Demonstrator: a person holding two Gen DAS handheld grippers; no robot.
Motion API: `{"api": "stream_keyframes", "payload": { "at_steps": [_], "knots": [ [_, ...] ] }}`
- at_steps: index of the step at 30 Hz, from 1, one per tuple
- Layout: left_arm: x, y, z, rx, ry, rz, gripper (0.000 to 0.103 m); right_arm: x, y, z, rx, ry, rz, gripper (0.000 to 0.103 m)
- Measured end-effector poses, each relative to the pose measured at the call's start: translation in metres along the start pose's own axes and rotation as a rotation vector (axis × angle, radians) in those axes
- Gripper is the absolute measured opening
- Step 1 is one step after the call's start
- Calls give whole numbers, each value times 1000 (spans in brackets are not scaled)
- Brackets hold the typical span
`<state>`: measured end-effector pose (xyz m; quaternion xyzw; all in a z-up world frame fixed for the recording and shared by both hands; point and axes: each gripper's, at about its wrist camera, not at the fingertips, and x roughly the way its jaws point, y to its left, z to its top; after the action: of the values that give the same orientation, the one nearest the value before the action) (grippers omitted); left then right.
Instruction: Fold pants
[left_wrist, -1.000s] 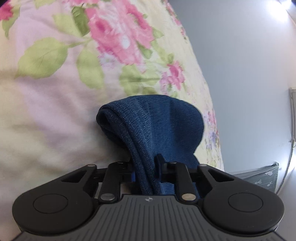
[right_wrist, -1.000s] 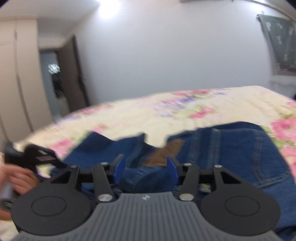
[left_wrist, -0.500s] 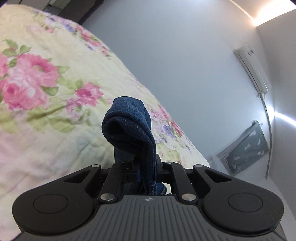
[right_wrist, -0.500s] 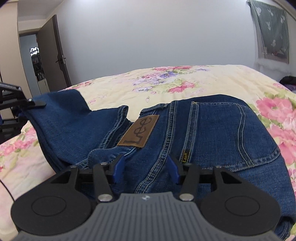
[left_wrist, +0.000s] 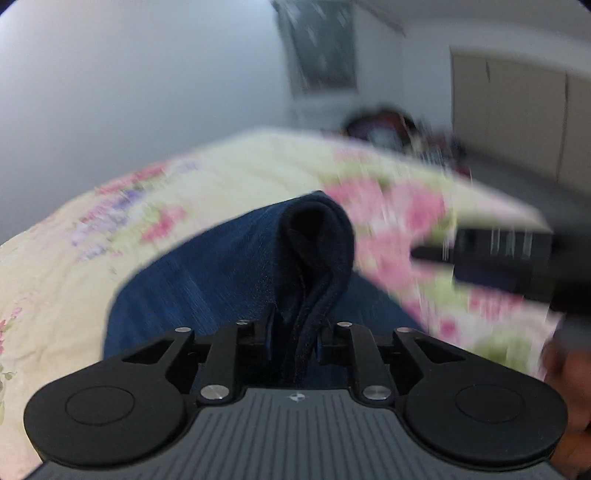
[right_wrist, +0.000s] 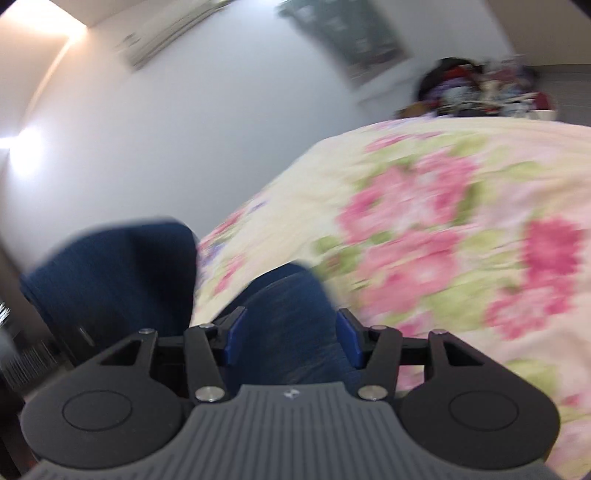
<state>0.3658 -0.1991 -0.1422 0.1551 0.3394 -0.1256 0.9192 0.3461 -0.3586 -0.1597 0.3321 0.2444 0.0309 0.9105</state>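
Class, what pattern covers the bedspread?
Pink roses with green leaves on cream bedspread; clearest in the right wrist view.

In the left wrist view, a raised fold of the pants is standing up right in front of the left hand-held gripper and blocking the way straight ahead, while the right hand-held gripper is crossing the space to its right. The floral bed is lying bare and passable to the left of the denim and beyond it toward the wall. In the right wrist view, bunched denim is filling the gap ahead, and the bed is stretching open to the right.
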Motion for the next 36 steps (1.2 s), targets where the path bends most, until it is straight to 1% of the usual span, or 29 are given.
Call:
{"api": "stream_keyframes", "payload": {
  "at_steps": [1,2,3,4,5,6,7,9,11,13,14,16,18,19,20,21,22,24,25,26,27,28,29,30,31,33,35,36],
  "knots": [
    [11,-17,-10,86,24,42,25,-3,-9,4,15,-11,-59,50],
    [10,-32,-18,153,-7,85,25,-5,-18,6,24,-15,-116,50],
    [7,-37,-22,182,-29,111,27,-5,-25,8,34,-17,-166,50],
    [3,-35,-24,176,-41,105,28,-6,-34,9,52,-14,-199,50],
    [0,-28,-23,146,-40,77,34,-8,-42,11,77,-10,-204,50],
    [-5,-20,-20,105,-41,43,45,-9,-47,11,102,-7,-193,50],
    [-9,-11,-18,67,-43,11,50,-8,-51,12,123,-4,-174,50],
    [-22,8,-15,-17,-47,-37,70,-4,-52,11,149,6,-118,50],
    [-36,31,-19,-118,-51,-67,77,2,-45,11,150,23,-56,50],
    [-51,59,-27,-231,-69,-114,78,6,-38,11,139,42,-3,51],
    [-59,73,-33,-286,-86,-123,78,8,-33,10,130,58,23,51],
    [-75,102,-47,-404,-112,-132,81,9,-21,11,124,96,87,51],
    [-84,134,-61,-537,-135,-128,86,5,-5,12,108,98,157,55],
    [-83,149,-67,-603,-132,-114,86,4,8,13,84,101,184,58],
    [-80,162,-73,-661,-118,-98,86,5,19,14,52,111,189,59],
    [-76,177,-77,-728,-93,-86,86,7,30,14,15,129,173,59],
    [-72,188,-83,-785,-67,-83,86,12,39,13,-22,150,134,59],
    [-61,206,-89,-879,-24,-110,86,22,49,10,-64,193,69,60],
    [-55,214,-94,-933,-5,-137,86,31,53,8,-79,240,42,57],
    [-51,219,-100,-992,11,-169,86,39,54,7,-88,285,24,38],
    [-44,224,-105,-1052,27,-209,86,47,54,4,-101,330,14,27],
    [-38,226,-111,-1102,42,-239,84,53,56,2,-120,372,4,25],
    [-34,226,-113,-1129,51,-250,81,56,57,2,-137,385,-4,21],
    [-32,225,-114,-1141,52,-248,81,55,61,5,-156,392,7,19],
    [-31,223,-113,-1139,44,-234,81,54,64,10,-169,386,37,17],
    [-34,217,-109,-1115,11,-224,81,41,75,26,-201,333,132,16],
    [-34,210,-103,-1090,0,-242,81,22,81,47,-212,275,252,15],
    [-34,206,-100,-1077,-8,-257,81,14,78,54,-218,251,278,15]
  ]
}}
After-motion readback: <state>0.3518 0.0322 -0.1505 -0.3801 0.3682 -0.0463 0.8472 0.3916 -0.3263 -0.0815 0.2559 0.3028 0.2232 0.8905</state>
